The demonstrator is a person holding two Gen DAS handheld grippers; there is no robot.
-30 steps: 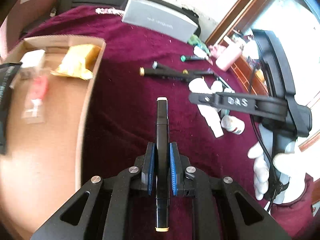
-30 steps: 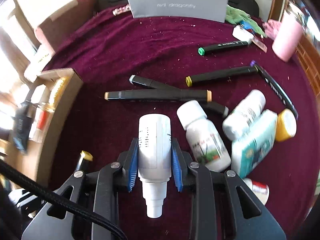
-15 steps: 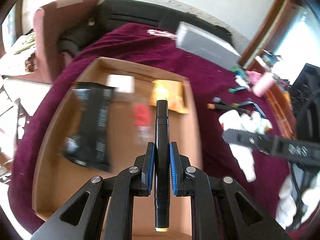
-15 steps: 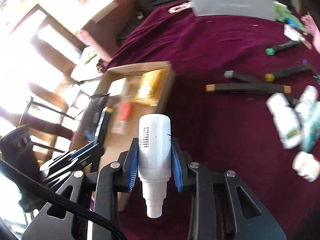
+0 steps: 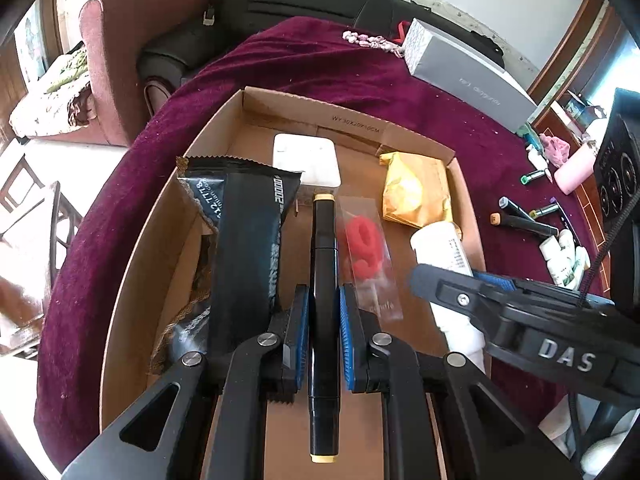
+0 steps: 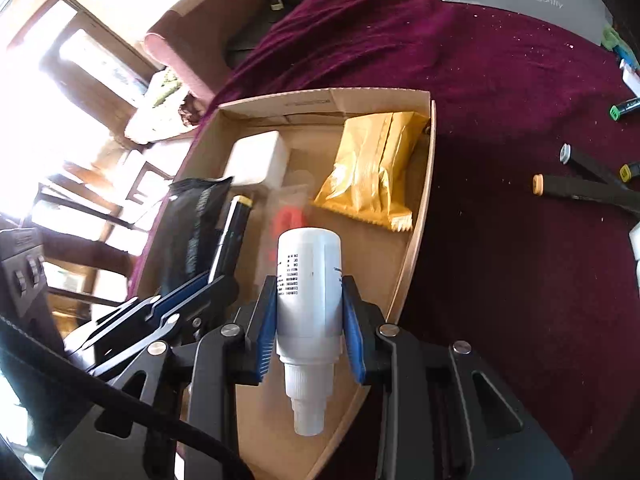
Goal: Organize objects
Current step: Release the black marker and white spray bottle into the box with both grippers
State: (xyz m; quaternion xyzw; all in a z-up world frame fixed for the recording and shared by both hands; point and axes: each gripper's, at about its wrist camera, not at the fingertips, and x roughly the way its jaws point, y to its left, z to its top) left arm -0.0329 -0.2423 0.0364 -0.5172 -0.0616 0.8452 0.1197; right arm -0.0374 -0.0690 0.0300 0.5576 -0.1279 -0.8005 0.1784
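My left gripper [image 5: 323, 300] is shut on a black marker [image 5: 324, 264] with yellow ends and holds it over the open cardboard box [image 5: 352, 108]. My right gripper [image 6: 309, 304] is shut on a white bottle [image 6: 309, 280], cap toward the camera, over the same box [image 6: 420, 216]. The bottle [image 5: 444, 248] and right gripper [image 5: 500, 304] show at the right in the left wrist view. The left gripper's fingers [image 6: 188, 292] and marker [image 6: 234, 236] show at the left in the right wrist view.
The box holds a black snack packet [image 5: 244, 236], a white block [image 5: 306, 156], a yellow packet [image 5: 416, 188] and a clear bag with red pieces [image 5: 366, 248]. Markers [image 6: 584, 188] and bottles [image 5: 564, 256] lie on the maroon cloth [image 6: 500, 120] at right. A grey carton [image 5: 464, 80] stands at the back.
Both grippers have swung left from the loose markers and bottles to over the cardboard box, each still holding its object. The right gripper has come close beside the left one.
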